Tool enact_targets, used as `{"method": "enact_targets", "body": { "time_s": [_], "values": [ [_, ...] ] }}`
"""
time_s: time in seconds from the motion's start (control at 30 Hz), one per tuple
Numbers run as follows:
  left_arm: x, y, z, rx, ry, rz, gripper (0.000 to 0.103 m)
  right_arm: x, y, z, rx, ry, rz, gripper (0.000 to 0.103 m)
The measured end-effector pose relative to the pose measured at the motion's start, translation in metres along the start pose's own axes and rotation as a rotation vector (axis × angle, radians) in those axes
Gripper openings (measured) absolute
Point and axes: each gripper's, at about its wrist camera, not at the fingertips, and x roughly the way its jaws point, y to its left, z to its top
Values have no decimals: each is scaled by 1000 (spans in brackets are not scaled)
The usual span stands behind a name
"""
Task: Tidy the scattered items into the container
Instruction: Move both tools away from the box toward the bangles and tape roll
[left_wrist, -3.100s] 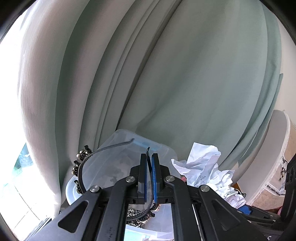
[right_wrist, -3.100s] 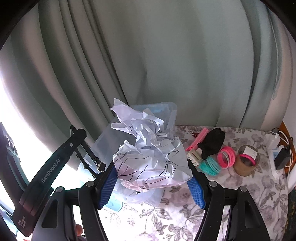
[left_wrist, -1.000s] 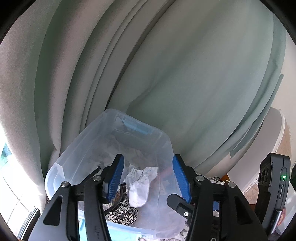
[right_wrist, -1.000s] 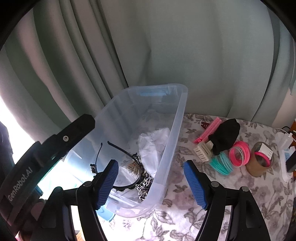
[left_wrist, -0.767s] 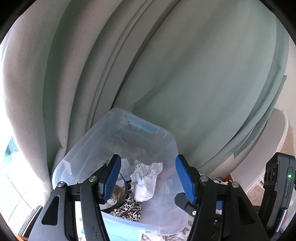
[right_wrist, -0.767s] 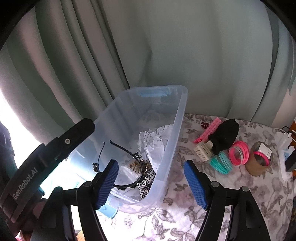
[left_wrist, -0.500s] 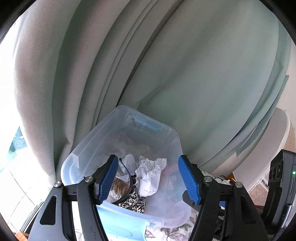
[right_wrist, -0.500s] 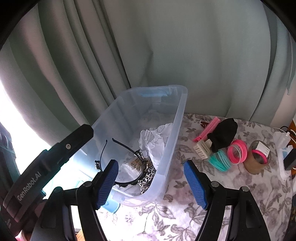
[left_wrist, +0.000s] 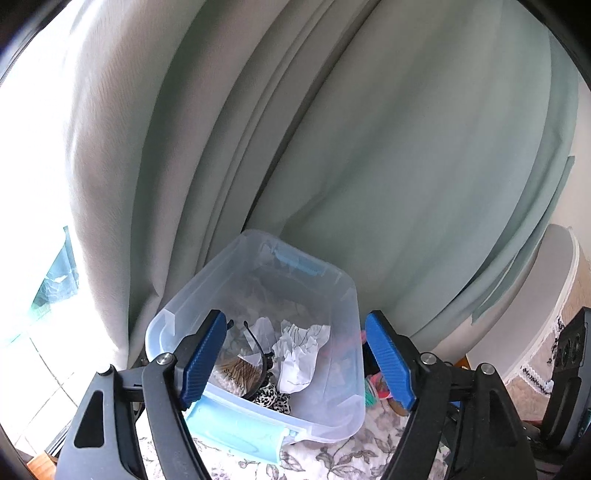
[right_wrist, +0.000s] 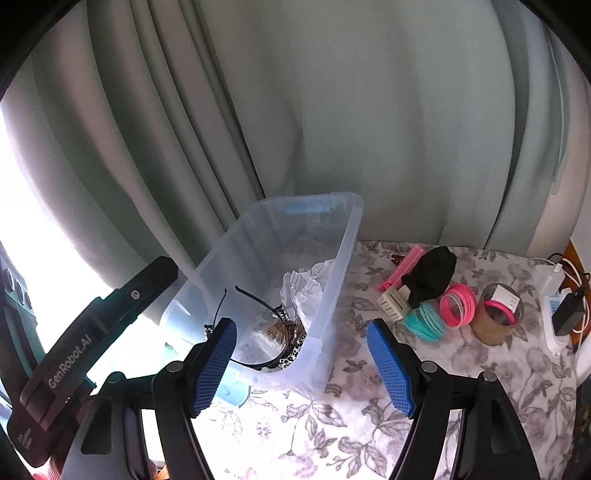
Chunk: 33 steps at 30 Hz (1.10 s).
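both grippers are empty over the near end of the clear container (right_wrist: 334, 258), so this looks like the gap between a drop-off & the next pick. left gripper (left_wrist: 295, 360) has its jaws opening w/ nothing between them, only the bin seen beyond; right gripper (right_wrist: 301, 363) stands wide, nothing gripped, straddling the bin's near right corner in view. inside the bin: crumpled paper (left_wrist: 301, 350), a black headband (right_wrist: 258, 299), a leopard-print piece (left_wrist: 271, 397) & what looks like a pack of cotton buds (left_wrist: 236, 373). scattered items are on the floral cloth (right_wrist: 332, 435) to the right of the bin: pink hair clip (right_wrist: 400, 267) at the far side, black object (right_wrist: 430, 278) just beside it, cream comb-like piece (right_wrist: 393, 302) touching the black thing's near edge, teal bands (right_wrist: 424, 321) & pink bands (right_wrist: 458, 304) next to each other, then a brown tape roll (right_wrist: 496, 319) w/ something pink inside. next move prob calls for the right gripper to swing right & down onto one of these; the comb or bands sit nearest. they're packed close, so jaws need to come in narrow enough to take one w/o dragging neighbours. in the way: bin's right wall near the right gripper's left finger, & a white power strip (right_wrist: 550, 306) w/ black plug at far right edge, cables close to the tape roll. curtain (right_wrist: 332, 110) hangs right behind the bin.
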Motion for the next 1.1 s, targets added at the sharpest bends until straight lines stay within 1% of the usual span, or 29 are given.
{"method": "enact_targets", "body": {
  "time_s": [0.13,0.27,0.37,0.5,0.63,1.1],
  "values": [
    [-14,-12,-1,35,-35,4,79,-13,-7,-4,16,-20,0,77],
    [-27,-25,1,67,-71,-5,79,-30,-20,-7,42,-52,-6,77],
    [-37,-36,1,84,-84,-19,79,-43,-30,-8,58,-78,-9,77],
    [-38,-54,-3,113,-69,-45,79,-60,-47,-11,94,-107,-12,77],
    [-42,-77,-7,170,-55,-58,79,-78,-67,-14,138,-139,-17,77],
    [-41,-150,-28,298,2,-137,78,-129,-140,-23,281,-245,-106,77]
  ]
}}
